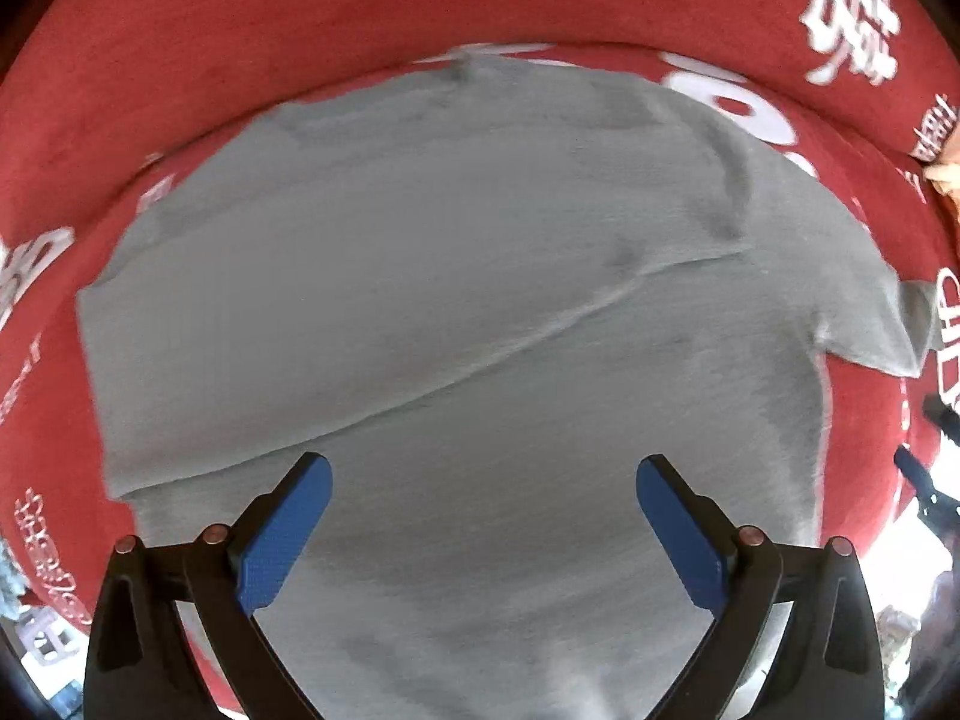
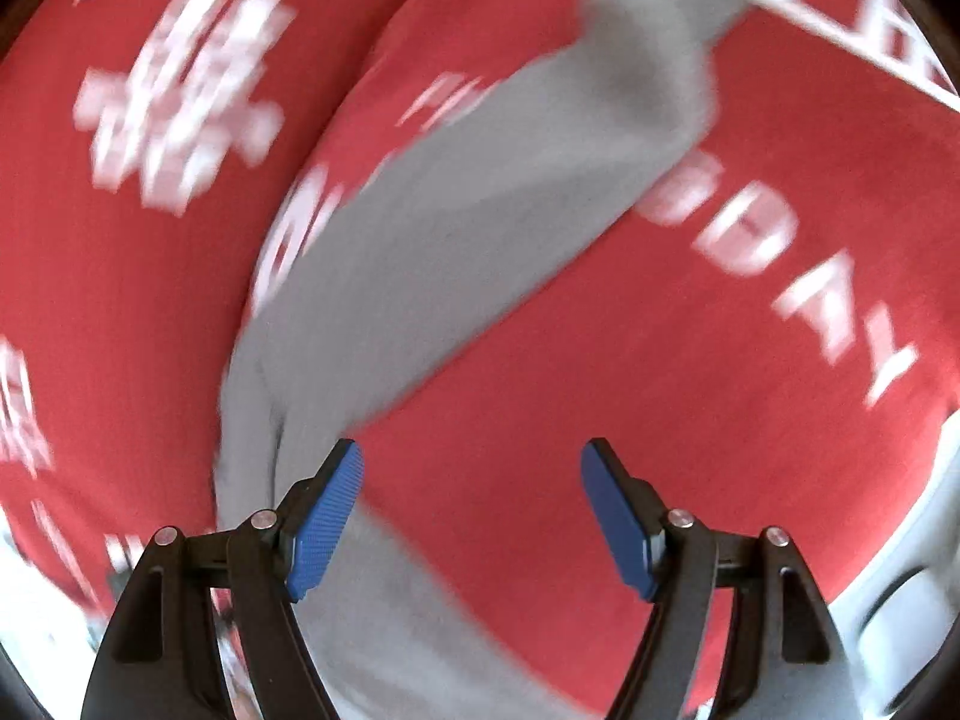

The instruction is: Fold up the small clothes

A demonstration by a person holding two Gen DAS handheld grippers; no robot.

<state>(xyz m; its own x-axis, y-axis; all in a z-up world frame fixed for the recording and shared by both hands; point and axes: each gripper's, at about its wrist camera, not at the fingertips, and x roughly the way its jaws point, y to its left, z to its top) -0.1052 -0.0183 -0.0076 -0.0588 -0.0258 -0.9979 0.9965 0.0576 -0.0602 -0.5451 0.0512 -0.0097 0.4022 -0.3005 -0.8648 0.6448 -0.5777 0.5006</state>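
Grey knit T-shirt (image 1: 456,312) lies spread flat on the red cloth with white lettering (image 1: 240,48) that covers the worktop, filling the space right under my left tool (image 1: 483,516). That tool's blue pads are spread wide, nothing between them, a long diagonal crease in the fabric just ahead. One short sleeve (image 1: 894,330) pokes out to its right. My right tool (image 2: 471,510) is also spread, over bare red cloth, with the shirt's edge beside its left pad (image 2: 327,522). That view is badly blurred. Nothing blocks either tool.
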